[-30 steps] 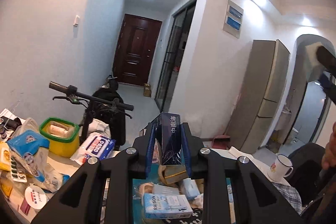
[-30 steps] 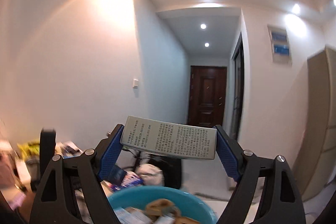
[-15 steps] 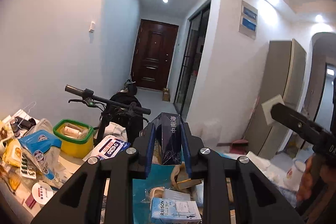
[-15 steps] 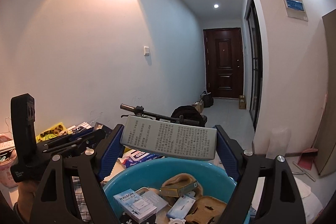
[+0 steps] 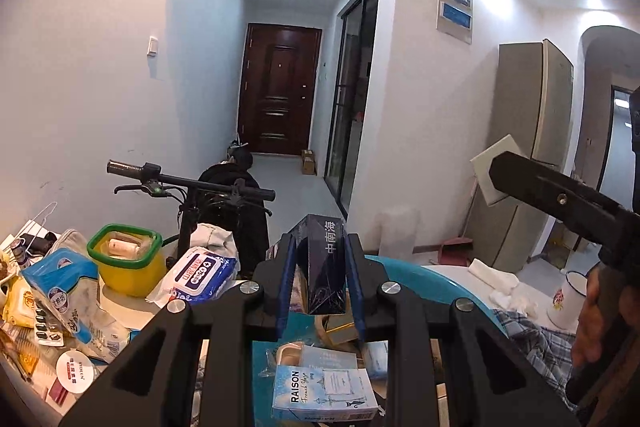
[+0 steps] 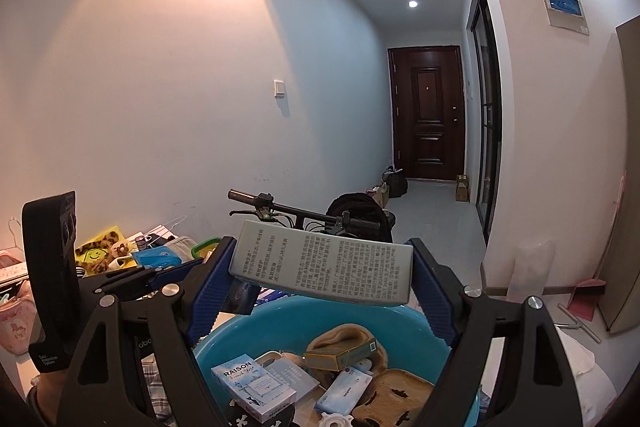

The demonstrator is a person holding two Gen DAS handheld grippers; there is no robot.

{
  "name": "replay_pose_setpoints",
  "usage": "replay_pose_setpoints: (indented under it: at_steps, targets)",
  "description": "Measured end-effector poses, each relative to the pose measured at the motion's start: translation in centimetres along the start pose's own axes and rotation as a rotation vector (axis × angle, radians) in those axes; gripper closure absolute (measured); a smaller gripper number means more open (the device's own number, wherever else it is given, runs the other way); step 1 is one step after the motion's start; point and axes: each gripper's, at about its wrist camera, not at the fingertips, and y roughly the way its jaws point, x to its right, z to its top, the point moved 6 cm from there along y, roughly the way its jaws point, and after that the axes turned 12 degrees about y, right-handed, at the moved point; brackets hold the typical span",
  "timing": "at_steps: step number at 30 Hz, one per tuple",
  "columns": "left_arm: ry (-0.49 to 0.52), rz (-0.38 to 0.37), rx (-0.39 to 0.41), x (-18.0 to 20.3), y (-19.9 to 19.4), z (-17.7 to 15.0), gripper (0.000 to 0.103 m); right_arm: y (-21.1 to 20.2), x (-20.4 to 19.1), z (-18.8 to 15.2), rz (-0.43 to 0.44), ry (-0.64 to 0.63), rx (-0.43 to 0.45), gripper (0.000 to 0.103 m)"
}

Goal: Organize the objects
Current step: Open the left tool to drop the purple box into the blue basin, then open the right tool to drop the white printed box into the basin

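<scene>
So on the far left the table [image 5: 120, 301] is still sitting pretty messy: a blue tissue pack [image 5: 60, 273], blister pills [image 5: 48, 323], a yellow tub with a green rim [image 5: 126, 261] and a wet-wipes pack [image 5: 200, 273] are all lying loose, so I'd say plenty is left to sort.

Moving right, the left gripper [image 5: 320, 307] is squeezing a dark blue cigarette carton [image 5: 325, 263] upright between its blue pads, jaws nearly closed on it, right over the near rim of the teal basin [image 6: 304, 315].

The basin is already filling up: a RAISON box [image 6: 254, 385], a gold pack [image 6: 340, 355], a small blue packet [image 6: 344, 389] and some brown fabric [image 6: 400, 393] are lying inside.

Over on the right, the right gripper [image 6: 322, 297] is clamping a grey carton with printed text [image 6: 320, 263] lengthwise, jaws spread wide around it, hanging above the basin's far side.

My guess is both cartons are about to go in, roughly midway through the tidy-up.
</scene>
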Motion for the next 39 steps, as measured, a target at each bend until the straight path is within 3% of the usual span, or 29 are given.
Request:
replay_pose_setpoints:
  at_steps: [2, 4, 6, 7, 9, 17, 25, 27, 39]
  targets:
    - [-0.021, 0.004, -0.021, -0.2, 0.1, -0.2, 0.077, -0.1, -0.3, 0.1, 0.015, 0.006, 0.0, 0.021]
    - [-0.042, 0.012, -0.045, -0.6, 0.4, -0.4, 0.069, -0.2, -0.4, 0.0, 0.013, 0.001, 0.004, 0.021]
    - [-0.064, 0.025, -0.062, -1.0, 0.6, -0.6, 0.013, -0.3, -0.5, 0.0, 0.005, -0.008, 0.005, 0.021]
    - [-0.075, 0.039, -0.049, -1.3, 0.5, -0.6, 0.008, -0.3, -0.5, -0.1, 0.004, -0.008, 0.007, 0.021]
    - [-0.091, 0.062, -0.015, -1.7, -0.1, -0.3, 0.007, -0.2, -0.5, -0.2, 0.004, -0.006, 0.007, 0.021]
    - [-0.075, 0.061, -0.04, -2.0, -0.4, -0.5, 0.007, 0.0, -0.9, -0.5, -0.001, -0.013, 0.0, 0.021]
    - [-0.071, 0.059, -0.034, -2.0, -0.6, -0.1, 0.006, 0.0, -0.8, -0.5, -0.006, -0.013, 0.003, 0.021]
    - [-0.076, 0.061, -0.035, -2.0, -0.7, 0.0, 0.0, 0.0, -0.8, -0.5, -0.006, -0.012, 0.004, 0.021]
    - [-0.067, 0.096, -0.008, -2.5, -1.2, 0.3, 0.0, 0.0, -0.5, -0.5, -0.011, -0.014, -0.003, 0.021]
